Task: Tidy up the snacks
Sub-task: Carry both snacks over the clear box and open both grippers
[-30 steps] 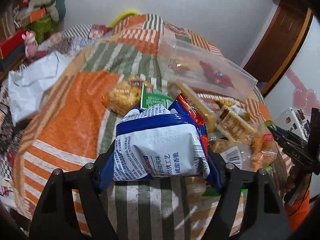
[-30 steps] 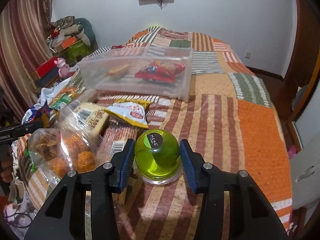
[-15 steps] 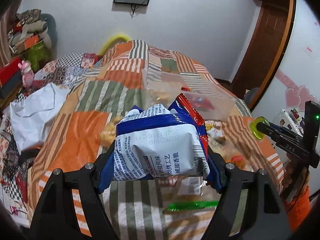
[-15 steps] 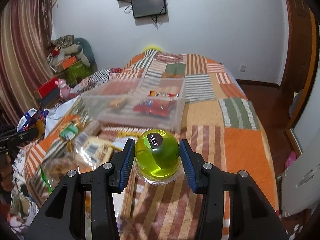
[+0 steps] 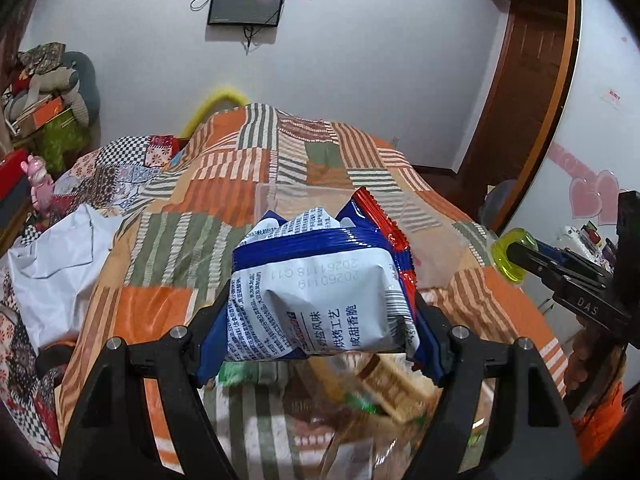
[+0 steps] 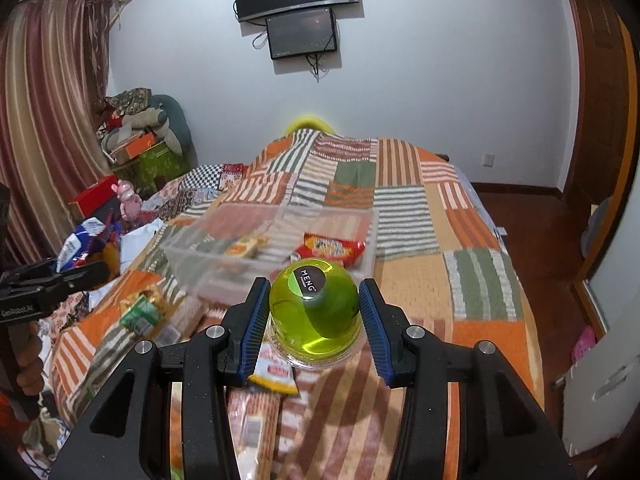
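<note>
My left gripper [image 5: 320, 332] is shut on a blue and white snack bag [image 5: 320, 292] and holds it above the bed, in front of the clear plastic bin [image 5: 436, 248]. My right gripper [image 6: 314, 332] is shut on a green jelly cup [image 6: 314, 312] and holds it above the loose snacks, just short of the clear bin [image 6: 208, 256]. The bin holds a red snack packet [image 6: 334, 246] and a small yellow pack [image 6: 244, 246]. The right gripper with the jelly cup [image 5: 512, 256] shows at the right of the left wrist view. The left gripper [image 6: 76, 276] shows at the left of the right wrist view.
Loose snack packets [image 5: 384, 384] lie on the patchwork quilt [image 5: 224, 184] under both grippers; they also show in the right wrist view [image 6: 148, 312]. A white plastic bag [image 5: 52, 264] lies at the bed's left edge. Boxes and toys [image 6: 132, 156] are piled by the curtain.
Both grippers have risen and tilted up with their loads. The snack pile has dropped lower in both views and the bin is nearer the middle.
</note>
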